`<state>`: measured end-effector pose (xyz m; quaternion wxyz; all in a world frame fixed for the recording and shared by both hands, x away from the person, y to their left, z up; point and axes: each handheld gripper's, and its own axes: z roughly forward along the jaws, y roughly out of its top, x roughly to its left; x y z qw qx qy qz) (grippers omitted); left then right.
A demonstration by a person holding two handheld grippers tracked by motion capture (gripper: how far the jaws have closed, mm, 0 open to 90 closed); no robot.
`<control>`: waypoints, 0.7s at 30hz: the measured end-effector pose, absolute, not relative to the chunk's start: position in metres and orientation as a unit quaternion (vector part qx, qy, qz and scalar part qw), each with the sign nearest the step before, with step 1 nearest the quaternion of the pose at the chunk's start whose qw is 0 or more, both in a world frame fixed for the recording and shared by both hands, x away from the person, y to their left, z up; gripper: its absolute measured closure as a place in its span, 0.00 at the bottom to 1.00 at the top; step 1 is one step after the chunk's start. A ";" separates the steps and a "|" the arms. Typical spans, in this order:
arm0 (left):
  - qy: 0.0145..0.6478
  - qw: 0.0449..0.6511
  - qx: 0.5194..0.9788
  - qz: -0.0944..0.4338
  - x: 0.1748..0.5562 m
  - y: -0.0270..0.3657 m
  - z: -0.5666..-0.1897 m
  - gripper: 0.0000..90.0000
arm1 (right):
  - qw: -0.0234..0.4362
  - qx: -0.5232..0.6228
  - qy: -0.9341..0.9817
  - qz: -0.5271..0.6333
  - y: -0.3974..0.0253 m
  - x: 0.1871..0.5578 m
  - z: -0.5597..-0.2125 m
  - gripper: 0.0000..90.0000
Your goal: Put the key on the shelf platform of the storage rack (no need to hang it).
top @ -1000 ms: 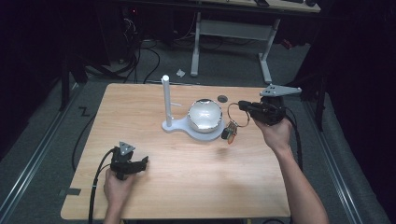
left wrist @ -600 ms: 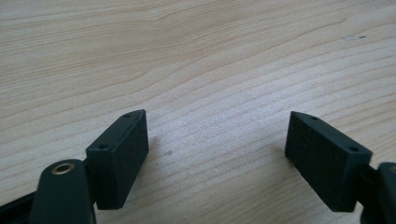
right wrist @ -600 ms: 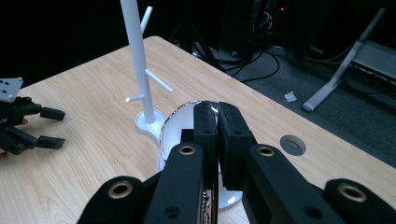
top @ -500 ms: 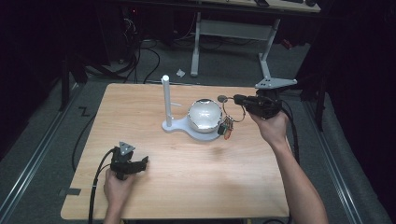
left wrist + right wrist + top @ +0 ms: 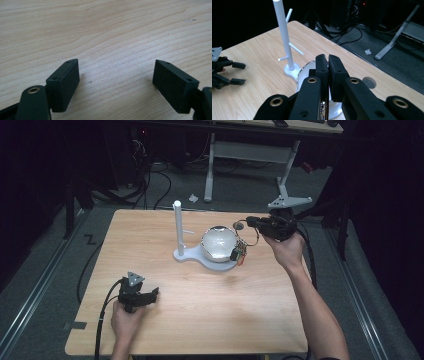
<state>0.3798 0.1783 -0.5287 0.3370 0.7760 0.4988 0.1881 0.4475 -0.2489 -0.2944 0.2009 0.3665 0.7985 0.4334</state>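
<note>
Since a second ago, your right gripper (image 5: 252, 221) has lifted and swung toward the table's far edge, carrying the bracelet (image 5: 240, 251) up beside the silvery dome (image 5: 218, 243) on the white stand (image 5: 177, 226). Its jaws are pressed together on the bracelet, which dangles against the dome's right side. Your left gripper (image 5: 151, 295) rests on the table (image 5: 150, 240) near you, jaws spread wide around nothing.
</note>
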 end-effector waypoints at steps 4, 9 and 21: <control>0.499 0.338 0.776 0.188 0.380 0.178 -0.529 0.24 | 0.203 0.367 0.797 0.435 -0.245 0.451 -0.290 0.97; 0.499 0.338 0.775 0.189 0.380 0.178 -0.529 0.24 | 0.201 0.369 0.798 0.431 -0.239 0.459 -0.287 0.97; 0.499 0.337 0.776 0.188 0.380 0.178 -0.529 0.24 | 0.201 0.372 0.796 0.434 -0.230 0.475 -0.290 0.97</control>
